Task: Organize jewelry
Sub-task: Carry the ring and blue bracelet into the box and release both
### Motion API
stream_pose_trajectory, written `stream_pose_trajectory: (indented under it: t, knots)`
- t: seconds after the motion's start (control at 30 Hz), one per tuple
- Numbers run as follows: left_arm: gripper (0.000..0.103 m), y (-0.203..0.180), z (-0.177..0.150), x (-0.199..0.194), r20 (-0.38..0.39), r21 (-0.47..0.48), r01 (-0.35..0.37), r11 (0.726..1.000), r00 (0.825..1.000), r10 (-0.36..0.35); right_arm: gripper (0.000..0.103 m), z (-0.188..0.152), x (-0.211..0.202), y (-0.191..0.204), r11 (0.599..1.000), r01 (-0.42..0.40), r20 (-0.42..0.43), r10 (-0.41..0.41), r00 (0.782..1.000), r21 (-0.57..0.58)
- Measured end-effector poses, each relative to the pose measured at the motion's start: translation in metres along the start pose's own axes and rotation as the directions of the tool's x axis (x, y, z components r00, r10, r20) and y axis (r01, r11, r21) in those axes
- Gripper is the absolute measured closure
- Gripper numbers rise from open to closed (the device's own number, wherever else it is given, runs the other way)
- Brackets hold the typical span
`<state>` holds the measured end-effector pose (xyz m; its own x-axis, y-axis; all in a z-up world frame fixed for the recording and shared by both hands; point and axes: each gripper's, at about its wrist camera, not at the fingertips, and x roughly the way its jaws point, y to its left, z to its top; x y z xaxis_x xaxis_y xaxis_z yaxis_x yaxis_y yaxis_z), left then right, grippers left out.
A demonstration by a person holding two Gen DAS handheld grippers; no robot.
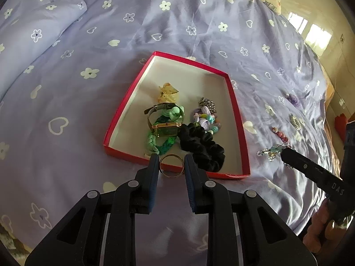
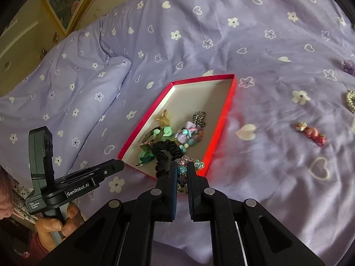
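Lettering "GenRobot.AI" showed on left gripper (image 1: 172, 165), pinching a gold ring (image 1: 172, 165) over red box's (image 1: 235, 102) near edge; right gripper (image 2: 182, 173) clamped a beaded bracelet (image 2: 182, 170).

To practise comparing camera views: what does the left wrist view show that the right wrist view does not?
Only the left wrist view: a thin gold ring held in the left gripper. Only the right wrist view: a framed painting on the wall. Both share the red shallow box, the black fabric scrunchie inside it, and the sparkly beaded bracelet in the right gripper.
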<state>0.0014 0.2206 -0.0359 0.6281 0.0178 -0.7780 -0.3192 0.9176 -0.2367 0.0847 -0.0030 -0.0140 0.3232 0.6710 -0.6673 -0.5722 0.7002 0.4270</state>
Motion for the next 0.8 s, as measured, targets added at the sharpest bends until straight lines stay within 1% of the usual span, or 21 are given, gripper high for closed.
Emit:
stream_pose_trajectory:
  t: [0.23,0.43,0.6,0.7,0.8]
  knots:
    - [0.082,0.004,0.007,0.012,-0.007,-0.001,-0.008,1.0,1.0,0.008,0.096,0.005,0.016,0.009,1.0,-0.015,-0.014,0.015,1.0,-0.008]
    - [0.082,0.006,0.018,0.027,-0.019,0.0,-0.012,1.0,1.0,0.012,0.096,0.017,0.029,0.017,1.0,-0.026,-0.009,0.026,1.0,-0.016]
    - [0.082,0.004,0.025,0.041,-0.031,0.024,-0.025,0.999,0.999,0.025,0.096,0.029,0.044,0.019,0.999,-0.029,-0.003,0.029,1.0,-0.013]
    - [0.082,0.006,0.024,0.05,-0.047,0.024,-0.028,0.999,0.998,0.029,0.096,0.031,0.059,0.017,1.0,-0.028,-0.022,0.027,0.999,-0.012]
    - [0.082,0.009,0.022,0.059,-0.065,0.018,-0.033,0.999,0.997,0.034,0.096,0.026,0.075,0.014,1.0,-0.022,-0.059,0.021,0.998,-0.009]
